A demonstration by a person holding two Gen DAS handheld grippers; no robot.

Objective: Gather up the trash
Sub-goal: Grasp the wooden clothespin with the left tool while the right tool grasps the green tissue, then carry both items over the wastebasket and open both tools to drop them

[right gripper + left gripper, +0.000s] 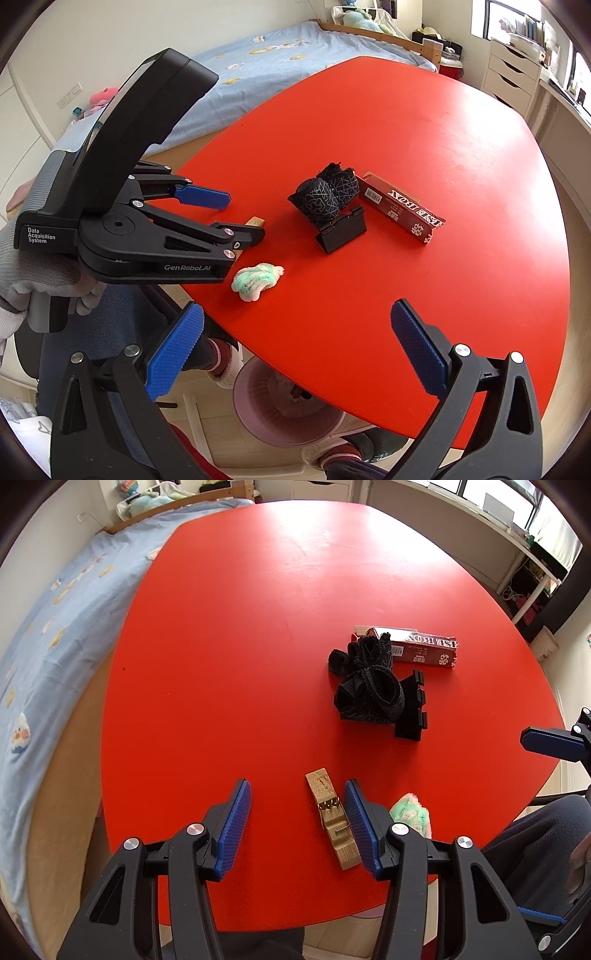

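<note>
The left gripper (297, 823) stands apart over the red worktop (229, 635), jaws straddling nothing squarely: the tan torn cardboard piece (332, 819) lies against the right-hand pad, well off centre. Best to shift toward it, so both pads meet its long sides. Its long axis runs away from the gripper, near end toward the worktop's edge. The right gripper (295, 350) hangs open.

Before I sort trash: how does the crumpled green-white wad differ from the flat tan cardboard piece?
The crumpled green-white wad is soft, rounded and lies outside the left gripper; the flat tan cardboard piece is stiff, long and lies between its open jaws, close against one pad. Both rest near the red table's edge.
</note>
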